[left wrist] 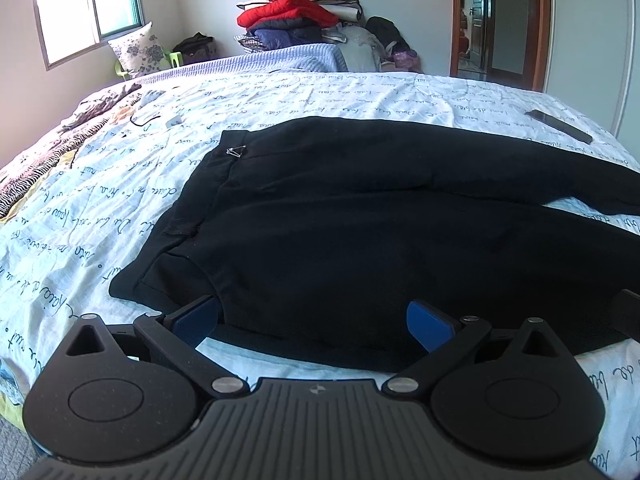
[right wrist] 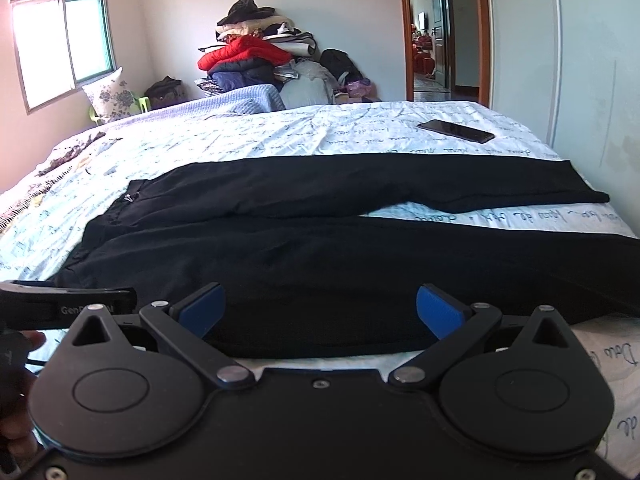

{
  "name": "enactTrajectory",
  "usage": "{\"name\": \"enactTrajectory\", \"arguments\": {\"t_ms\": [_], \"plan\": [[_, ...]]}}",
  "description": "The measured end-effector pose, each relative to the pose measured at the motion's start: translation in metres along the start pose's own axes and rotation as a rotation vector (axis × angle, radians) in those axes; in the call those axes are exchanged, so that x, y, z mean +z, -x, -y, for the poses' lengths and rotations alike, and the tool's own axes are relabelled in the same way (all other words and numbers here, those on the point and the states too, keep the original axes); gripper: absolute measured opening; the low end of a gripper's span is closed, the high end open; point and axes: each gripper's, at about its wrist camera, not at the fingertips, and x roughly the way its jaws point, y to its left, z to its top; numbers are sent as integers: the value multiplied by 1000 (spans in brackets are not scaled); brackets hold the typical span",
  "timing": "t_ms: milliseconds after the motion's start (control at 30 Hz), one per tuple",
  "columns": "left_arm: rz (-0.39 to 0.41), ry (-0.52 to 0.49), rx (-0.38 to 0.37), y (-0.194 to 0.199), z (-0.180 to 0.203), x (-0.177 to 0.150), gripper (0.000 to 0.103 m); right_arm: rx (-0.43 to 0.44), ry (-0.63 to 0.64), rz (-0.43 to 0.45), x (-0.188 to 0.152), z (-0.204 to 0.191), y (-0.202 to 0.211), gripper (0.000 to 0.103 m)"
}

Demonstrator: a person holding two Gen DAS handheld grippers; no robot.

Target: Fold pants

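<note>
Two grippers hang low over the near edge of a bed point(left wrist: 360, 92), and each has its fingers wide apart with nothing between the blue pads. The left gripper point(left wrist: 314, 322) points at the waist end of the black pants point(left wrist: 340, 220), and the right gripper point(right wrist: 320, 312) points at the near leg. I cannot tell if the pads touch the cloth or only hover just above it, because the black fabric and the black fingers run together.

The pants lie flat on the white sheet with handwriting print, waist toward 9 o'clock and legs toward 3 o'clock. In the left view both legs are cut off by the frame at 3 o'clock. In the right view the far leg ends near the bed edge, while the end of the near leg is hidden at 3 o'clock. A small metal clip point(left wrist: 236, 152) sits on the waistband; its exact form is too small to make out.

A dark phone point(right wrist: 456, 131) lies on the sheet at 1 o'clock, well apart from the pants. At 12 o'clock, behind the bed, is a pile of clothes point(left wrist: 296, 16). In the right view, at 9 o'clock, part of the left gripper and part of a hand point(right wrist: 16, 380) show, mostly cut off.
</note>
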Motion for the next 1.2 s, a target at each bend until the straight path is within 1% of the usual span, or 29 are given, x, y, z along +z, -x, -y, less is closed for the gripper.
{"name": "enactTrajectory", "arguments": {"t_ms": [133,267,567,800,1200], "plan": [[0,-1,12,-3,-2,2,102,24,-16,-7,4,-2,-4,103],[1,7,19,-6,-7,3,102,25,-4,-3,7,-5,-7,103],[-5,10,23,-13,-10,5,102,-25,40,-20,12,-11,-17,103],[-9,17,30,-18,-14,5,102,-16,64,-33,13,-14,-24,103],[-20,34,34,-29,-26,9,102,16,132,-11,22,-27,-35,103]]}}
